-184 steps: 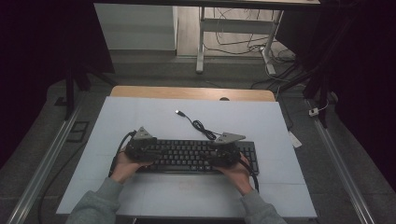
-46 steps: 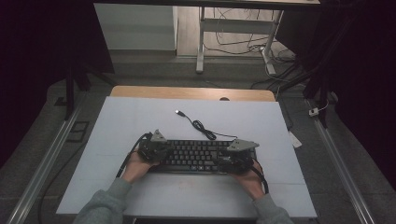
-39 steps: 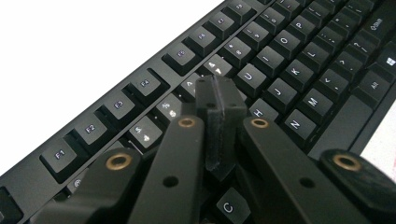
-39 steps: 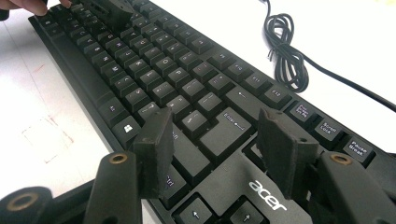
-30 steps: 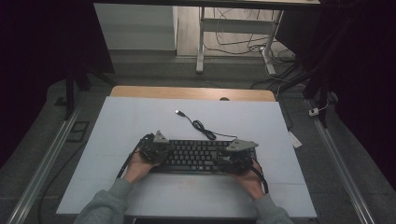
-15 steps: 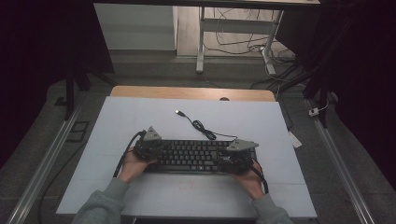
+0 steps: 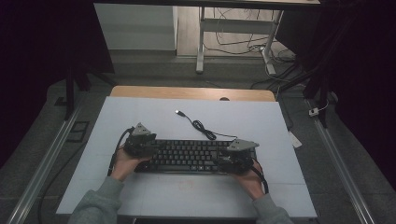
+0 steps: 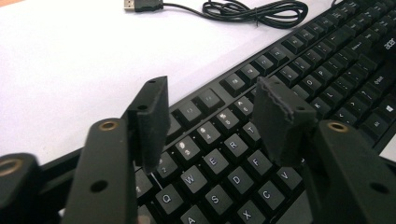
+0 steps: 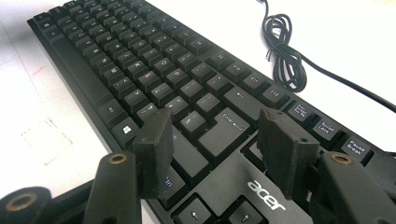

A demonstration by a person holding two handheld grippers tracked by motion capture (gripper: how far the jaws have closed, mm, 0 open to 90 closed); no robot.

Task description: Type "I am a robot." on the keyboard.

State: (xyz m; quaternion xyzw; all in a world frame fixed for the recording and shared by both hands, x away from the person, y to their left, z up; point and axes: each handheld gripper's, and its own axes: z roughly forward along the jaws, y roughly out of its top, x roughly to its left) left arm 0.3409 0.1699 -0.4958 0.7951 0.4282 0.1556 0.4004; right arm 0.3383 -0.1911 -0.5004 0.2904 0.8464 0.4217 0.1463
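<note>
The black keyboard (image 7: 191, 156) is lying flat near the front middle of the pale blue table mat (image 7: 140, 112), its coiled cable (image 7: 203, 128) running back to a USB plug (image 7: 179, 112). The left gripper (image 8: 210, 121) is hovering over the keyboard's left end, above the Q, W, E, R keys; its jaws have just been opening and are standing wide apart, with nothing gripped between them. The right gripper (image 9: 215, 140) is hovering over the right end, near the Enter key, its jaws likewise standing wide apart and gripping nothing.
</note>
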